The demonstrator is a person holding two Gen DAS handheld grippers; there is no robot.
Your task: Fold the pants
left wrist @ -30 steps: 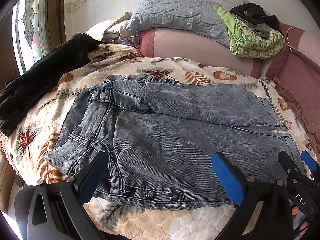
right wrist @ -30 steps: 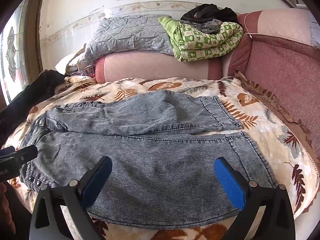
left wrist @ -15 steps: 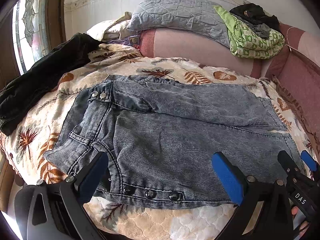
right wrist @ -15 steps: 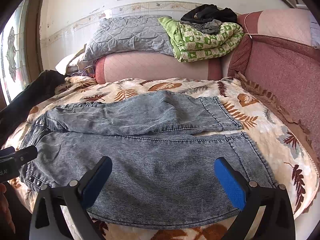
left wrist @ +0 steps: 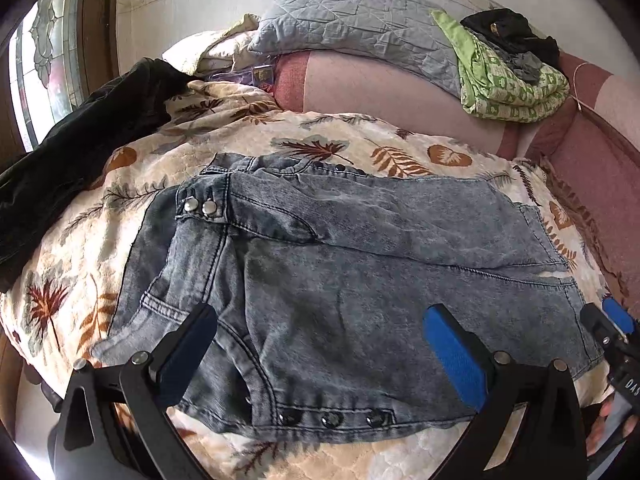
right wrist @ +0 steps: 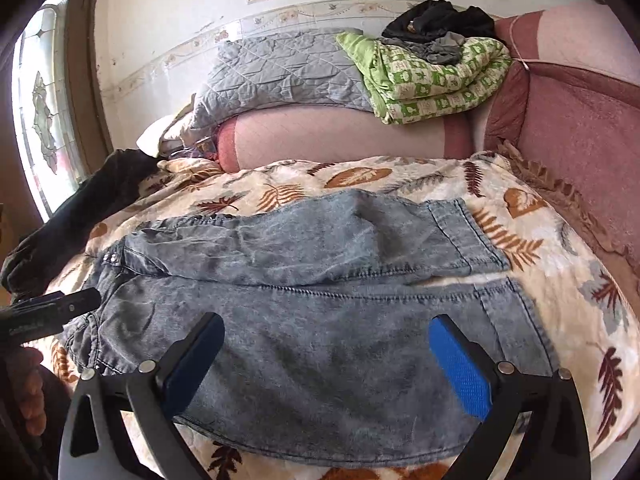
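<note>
Left tool (left wrist: 320, 344) spread apart | right tool (right wrist: 326, 354) spread apart | pants (left wrist: 360, 272) flat on leaf-print blanket (left wrist: 248, 140)

The only legible lettering is the white "DAS" printed on the black body of the right tongs (left wrist: 618, 330), seen at the right edge of the left wrist view; the word runs off the frame, so the rest cannot be read. In the right wrist view, the black body of the left tongs (right wrist: 52, 312) carries a faint white marking, too blurred to make out.
</note>
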